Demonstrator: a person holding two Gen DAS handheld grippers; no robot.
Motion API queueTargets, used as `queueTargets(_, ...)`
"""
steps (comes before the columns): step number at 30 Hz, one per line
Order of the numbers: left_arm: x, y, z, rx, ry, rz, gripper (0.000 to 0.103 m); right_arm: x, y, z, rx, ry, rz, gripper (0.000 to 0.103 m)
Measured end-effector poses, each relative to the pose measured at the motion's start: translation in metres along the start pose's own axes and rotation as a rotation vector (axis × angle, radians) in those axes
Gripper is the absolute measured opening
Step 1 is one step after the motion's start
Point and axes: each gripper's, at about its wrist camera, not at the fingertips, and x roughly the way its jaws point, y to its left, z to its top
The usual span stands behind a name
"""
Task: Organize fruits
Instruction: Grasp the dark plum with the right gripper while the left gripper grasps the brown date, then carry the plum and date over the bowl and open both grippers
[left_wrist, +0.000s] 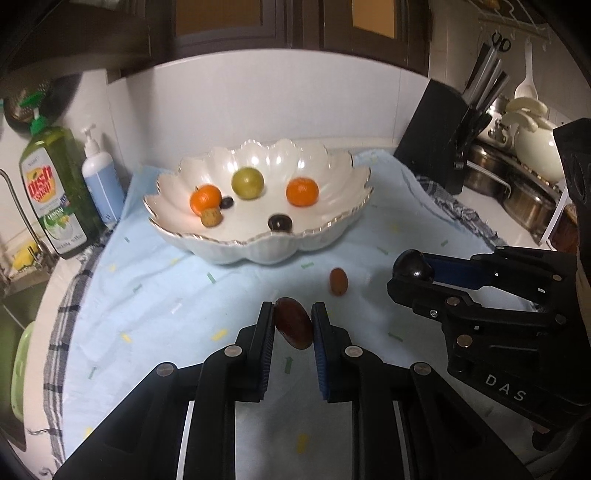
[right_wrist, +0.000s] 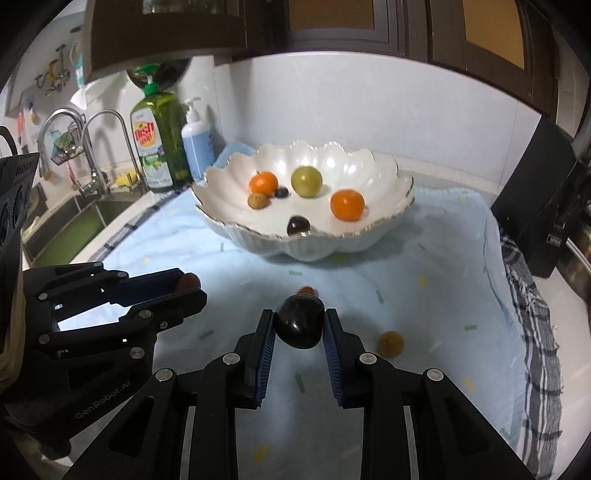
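A reddish grape (left_wrist: 293, 328) sat clamped in the left gripper (left_wrist: 293, 325) at lower centre, a dark plum (right_wrist: 300, 327) in the right gripper (right_wrist: 300, 328); both seemingly awaited carrying up-frame into the scalloped bowl (left_wrist: 236, 249).

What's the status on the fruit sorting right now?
Left gripper shut on red grape. Right gripper shut on dark plum. Bowl ahead, path clear.

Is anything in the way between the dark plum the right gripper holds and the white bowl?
Nothing visible blocks it. The dark plum sits gripped in the right gripper; only open blue cloth and one small reddish fruit, lying low, lead to the white bowl.
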Motion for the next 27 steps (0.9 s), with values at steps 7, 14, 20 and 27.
queueTargets(7, -0.023, 0.003, 0.008, 0.001, -0.066, 0.026, 0.021, -0.018, 0.005, 0.009, -0.005, -0.063, 0.007, 0.028)
queueTargets(14, -0.044, 0.007, 0.023, 0.000, -0.141, 0.056, 0.021, -0.035, 0.008, 0.025, -0.010, -0.144, 0.002, 0.028)
queueTargets(20, -0.052, 0.010, 0.035, 0.000, -0.187, 0.078, 0.021, -0.043, 0.007, 0.041, -0.019, -0.191, -0.009, 0.028)
queueTargets(27, -0.051, 0.020, 0.055, -0.011, -0.220, 0.099, 0.021, -0.035, -0.002, 0.061, 0.030, -0.208, 0.015, 0.028)
